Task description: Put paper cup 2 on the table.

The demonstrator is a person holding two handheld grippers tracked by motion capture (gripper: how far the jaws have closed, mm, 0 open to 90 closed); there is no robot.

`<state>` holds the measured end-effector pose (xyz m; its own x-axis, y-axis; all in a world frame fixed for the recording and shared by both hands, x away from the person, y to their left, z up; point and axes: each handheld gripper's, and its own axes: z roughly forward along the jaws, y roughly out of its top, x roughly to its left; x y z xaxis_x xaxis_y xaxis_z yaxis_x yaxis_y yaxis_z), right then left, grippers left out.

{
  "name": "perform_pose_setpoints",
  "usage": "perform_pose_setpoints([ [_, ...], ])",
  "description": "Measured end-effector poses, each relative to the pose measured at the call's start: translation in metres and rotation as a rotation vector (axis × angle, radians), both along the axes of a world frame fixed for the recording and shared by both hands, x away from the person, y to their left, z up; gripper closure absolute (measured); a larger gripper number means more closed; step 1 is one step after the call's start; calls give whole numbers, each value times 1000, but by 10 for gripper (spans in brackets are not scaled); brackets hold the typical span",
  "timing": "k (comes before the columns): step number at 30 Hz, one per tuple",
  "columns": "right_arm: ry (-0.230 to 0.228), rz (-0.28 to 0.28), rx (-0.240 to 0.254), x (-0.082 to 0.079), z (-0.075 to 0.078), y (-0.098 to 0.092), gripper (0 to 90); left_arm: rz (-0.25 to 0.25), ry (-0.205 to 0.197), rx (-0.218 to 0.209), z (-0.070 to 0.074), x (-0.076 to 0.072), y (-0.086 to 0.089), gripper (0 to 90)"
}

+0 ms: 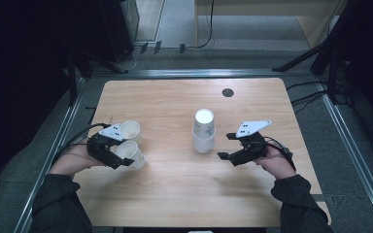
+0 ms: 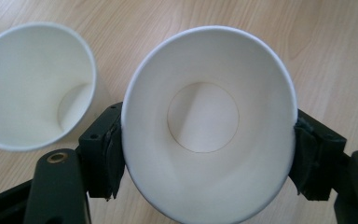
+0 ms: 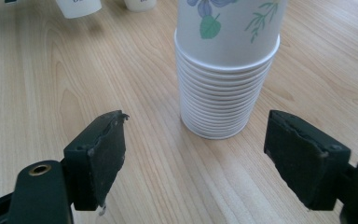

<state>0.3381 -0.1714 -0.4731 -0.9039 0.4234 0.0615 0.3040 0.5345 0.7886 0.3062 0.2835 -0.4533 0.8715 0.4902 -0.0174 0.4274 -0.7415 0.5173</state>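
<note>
You look down from above at the whole bench (image 1: 175, 194). Your left camera sits close over a paper cup (image 2: 209, 126); your right faces the cup stack (image 3: 226, 70), which the high view shares.

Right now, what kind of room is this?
Probably a lab or recording room: a bare wooden table framed by metal floor rails, cables trailing around, and a stack of paper cups for practice.

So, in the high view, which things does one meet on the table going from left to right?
Left gripper around a paper cup → stack of upside-down paper cups → right gripper, jaws apart and empty.
</note>
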Motion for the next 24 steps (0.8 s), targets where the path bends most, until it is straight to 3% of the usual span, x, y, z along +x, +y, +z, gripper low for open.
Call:
perform_pose_setpoints([
  [10, -6, -3, -2, 2, 0, 1, 209, 68, 6, 30, -7, 1, 16, 241],
  [13, -5, -9, 2, 2, 0, 1, 209, 74, 3, 51, -10, 3, 16, 238],
  [19, -3, -8, 0, 2, 0, 1, 209, 76, 15, 46, -15, 3, 16, 234],
  [24, -4, -10, 3, 2, 0, 0, 209, 72, 8, 66, -18, 4, 15, 234],
])
